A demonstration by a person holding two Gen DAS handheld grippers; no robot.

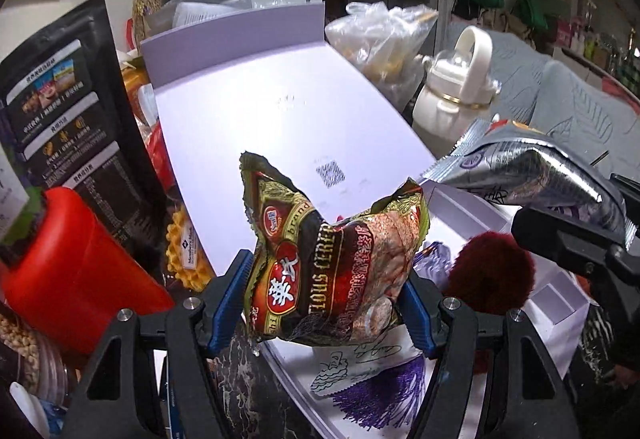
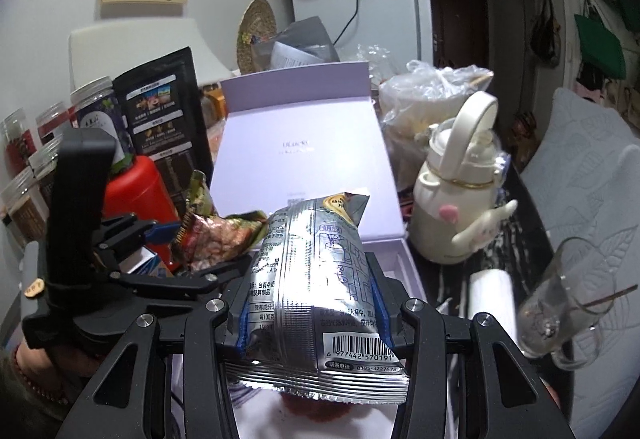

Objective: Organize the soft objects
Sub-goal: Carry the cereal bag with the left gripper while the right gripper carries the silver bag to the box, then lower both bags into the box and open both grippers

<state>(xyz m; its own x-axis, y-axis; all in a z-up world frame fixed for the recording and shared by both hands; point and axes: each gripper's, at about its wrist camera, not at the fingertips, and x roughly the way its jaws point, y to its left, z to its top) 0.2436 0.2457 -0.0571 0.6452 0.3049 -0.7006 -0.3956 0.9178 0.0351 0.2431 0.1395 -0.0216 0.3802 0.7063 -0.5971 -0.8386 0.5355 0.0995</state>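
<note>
over the open box: both tools hang above the pale lilac gift box (image 2: 304, 175), whose lid stands up at the back and whose white tray (image 1: 556, 303) lies below them.
left tool: the left tool (image 1: 326, 303) is clamped on a red and green cereal packet (image 1: 332, 259), its blue pads (image 1: 230, 299) pressing the packet's lower sides.
right tool: the right tool (image 2: 310, 303) is clamped on a silver foil sachet (image 2: 316, 279), taken near the barcode end, with the crimped seal hanging under the pads.
where the packets are: both are held in the air over the box, side by side, neither resting on anything i can see.
how they handle: light and limp, i'd judge; the cereal packet buckles and folds above the pads, so it flops rather than holds shape.
slipperiness: the foil looks slick, so a hold across the filled middle seems safer than at the thin seal.
fragility: the contents are probably powder or flakes, so a hard squeeze risks bursting a seam.
other soft thing: a dark red pompom (image 1: 494, 271) sits in the tray beside a purple tassel (image 1: 380, 395).
crowding: a red canister (image 1: 76, 271) and a cream kettle (image 2: 460, 199) stand close on the surface.
</note>
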